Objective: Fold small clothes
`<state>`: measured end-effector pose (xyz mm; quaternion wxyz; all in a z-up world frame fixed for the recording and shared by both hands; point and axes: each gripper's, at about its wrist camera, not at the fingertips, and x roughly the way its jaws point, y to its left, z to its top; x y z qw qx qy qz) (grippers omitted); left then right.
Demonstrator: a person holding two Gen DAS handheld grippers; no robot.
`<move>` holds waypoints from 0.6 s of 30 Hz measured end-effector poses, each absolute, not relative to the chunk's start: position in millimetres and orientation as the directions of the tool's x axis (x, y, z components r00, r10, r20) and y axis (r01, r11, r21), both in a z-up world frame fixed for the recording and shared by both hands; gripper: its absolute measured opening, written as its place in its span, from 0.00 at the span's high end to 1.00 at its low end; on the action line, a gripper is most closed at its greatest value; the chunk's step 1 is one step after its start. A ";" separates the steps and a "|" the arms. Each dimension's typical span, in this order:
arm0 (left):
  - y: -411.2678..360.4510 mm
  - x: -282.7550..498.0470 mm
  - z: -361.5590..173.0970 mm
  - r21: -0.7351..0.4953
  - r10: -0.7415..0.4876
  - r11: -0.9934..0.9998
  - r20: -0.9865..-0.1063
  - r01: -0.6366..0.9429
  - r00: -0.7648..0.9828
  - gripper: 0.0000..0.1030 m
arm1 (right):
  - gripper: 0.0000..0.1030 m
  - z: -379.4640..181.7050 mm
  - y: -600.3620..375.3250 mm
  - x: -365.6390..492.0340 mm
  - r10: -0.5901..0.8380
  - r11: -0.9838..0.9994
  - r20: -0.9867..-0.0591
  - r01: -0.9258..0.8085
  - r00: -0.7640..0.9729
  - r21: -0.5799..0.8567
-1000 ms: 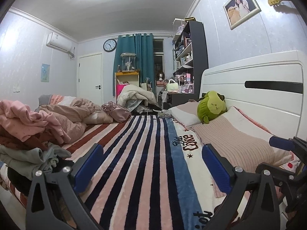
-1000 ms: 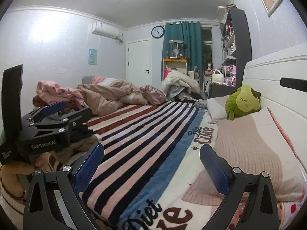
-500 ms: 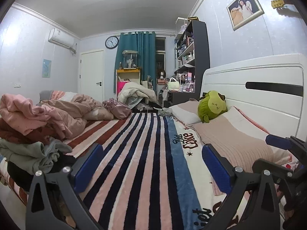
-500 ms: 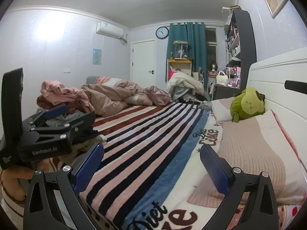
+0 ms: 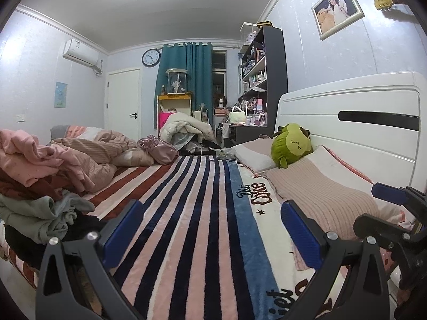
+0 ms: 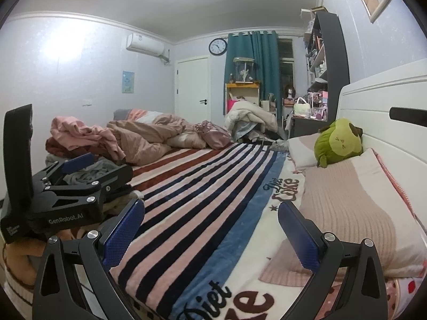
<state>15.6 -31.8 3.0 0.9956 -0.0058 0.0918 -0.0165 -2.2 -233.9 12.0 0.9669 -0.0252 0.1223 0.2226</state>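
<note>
A pile of small clothes (image 5: pixel 34 186), pink, maroon, grey and black, lies at the left edge of the bed; it also shows in the right wrist view (image 6: pixel 80 144). My left gripper (image 5: pixel 210 229) is open and empty above the striped blanket (image 5: pixel 192 213), right of the pile. My right gripper (image 6: pixel 210 226) is open and empty over the blanket's near end (image 6: pixel 202 200). The left gripper's body (image 6: pixel 58 194) shows at the left of the right wrist view, in front of the pile. The right gripper (image 5: pixel 395 221) shows at the right edge of the left wrist view.
A crumpled beige quilt (image 5: pixel 106 152) lies behind the clothes pile. A pillow (image 5: pixel 320 194) and a green plush toy (image 5: pixel 291 144) lie by the white headboard (image 5: pixel 347 117). A dark shelf unit (image 5: pixel 267 85) and a desk stand at the far end.
Both grippers have drifted slightly back and up; the bed sits a little lower in both views. Jaws remain open and empty.
</note>
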 end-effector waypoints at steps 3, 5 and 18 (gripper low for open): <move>-32.0 15.6 2.9 -0.012 -0.034 0.999 -0.182 0.033 0.983 0.01 | 0.03 11.9 -233.7 -2.5 0.422 0.900 -0.246 -0.435 0.873 0.000; -32.2 15.4 2.3 -0.013 -0.034 0.999 -0.183 0.033 0.983 0.01 | 0.03 12.3 -234.3 -2.6 0.423 0.900 -0.245 -0.436 0.872 0.002; -31.7 15.2 0.7 -0.013 -0.035 0.999 -0.187 0.033 0.982 0.01 | 0.03 12.9 -233.8 -2.7 0.419 0.901 -0.247 -0.433 0.874 -0.003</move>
